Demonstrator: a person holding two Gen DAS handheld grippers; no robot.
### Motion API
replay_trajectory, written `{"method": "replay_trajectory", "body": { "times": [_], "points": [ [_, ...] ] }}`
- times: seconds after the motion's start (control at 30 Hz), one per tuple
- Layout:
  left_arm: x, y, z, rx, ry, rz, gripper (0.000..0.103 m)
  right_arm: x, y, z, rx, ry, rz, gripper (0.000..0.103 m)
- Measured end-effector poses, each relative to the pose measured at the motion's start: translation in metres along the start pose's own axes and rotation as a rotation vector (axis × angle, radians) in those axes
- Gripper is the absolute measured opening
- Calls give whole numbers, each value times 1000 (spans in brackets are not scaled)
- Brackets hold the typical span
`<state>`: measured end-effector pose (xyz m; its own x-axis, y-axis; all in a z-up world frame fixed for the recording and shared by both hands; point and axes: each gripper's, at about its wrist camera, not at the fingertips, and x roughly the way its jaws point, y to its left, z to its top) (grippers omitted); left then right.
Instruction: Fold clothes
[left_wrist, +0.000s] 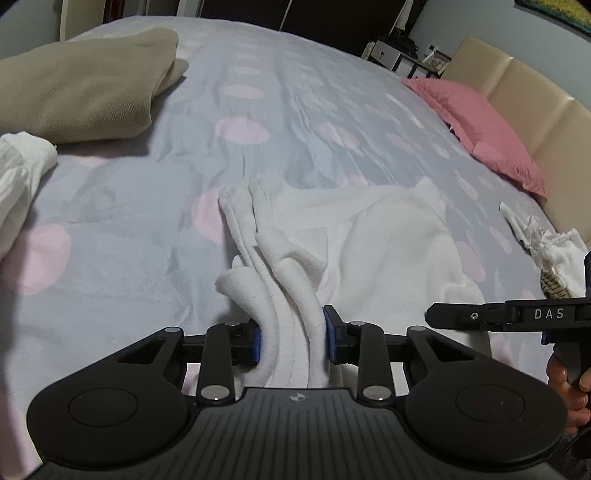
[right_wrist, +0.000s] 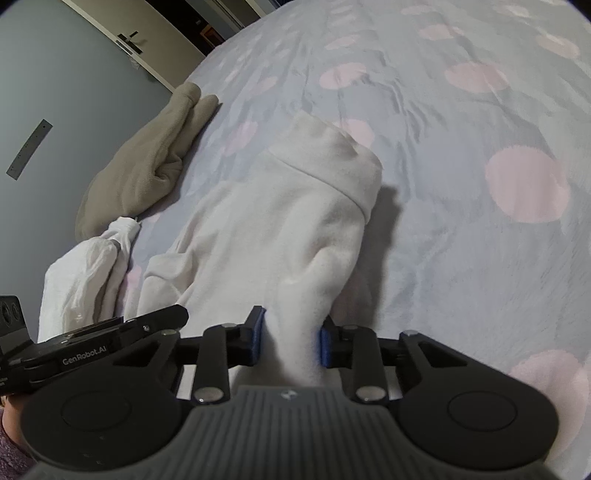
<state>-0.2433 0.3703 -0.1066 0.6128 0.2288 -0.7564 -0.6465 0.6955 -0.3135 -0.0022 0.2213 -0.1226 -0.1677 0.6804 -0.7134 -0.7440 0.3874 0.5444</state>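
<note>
Both grippers, left gripper (left_wrist: 292, 336) and right gripper (right_wrist: 288, 338), pinch the white fleece garment (right_wrist: 280, 214), its near hem apparently hidden.

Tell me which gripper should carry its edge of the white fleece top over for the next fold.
Probably the left gripper. It pinches a bunched sleeve edge of the white fleece top, with bare bedspread beside it. The right gripper clamps the body below the collar, better as anchor.

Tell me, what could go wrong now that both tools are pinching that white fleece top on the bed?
1. The left tool holds several bunched layers of the white fleece top; one layer might slip out and spoil the fold.
2. The right tool grips only a narrow pinch, so a pull could stretch it or lose it.
3. The thin white garment lies right beside the top and might get dragged along.
</note>
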Motion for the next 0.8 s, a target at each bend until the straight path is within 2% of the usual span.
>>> {"method": "replay_trajectory", "body": {
  "times": [0.23, 0.43, 0.63, 0.8],
  "points": [
    [-28, -7, 4, 10, -66, -12, 27, -25, 16, 0, -27, -50, 12, 29],
    [-70, -5, 10, 2, -149, -19, 27, -49, 42, 1, -64, -99, 54, 28],
    [-126, 7, 30, 0, -218, -14, 27, -68, 86, 10, -101, -142, 131, 28],
    [-178, 35, 54, 14, -260, 3, 27, -78, 139, 26, -158, -178, 221, 28]
  ]
}}
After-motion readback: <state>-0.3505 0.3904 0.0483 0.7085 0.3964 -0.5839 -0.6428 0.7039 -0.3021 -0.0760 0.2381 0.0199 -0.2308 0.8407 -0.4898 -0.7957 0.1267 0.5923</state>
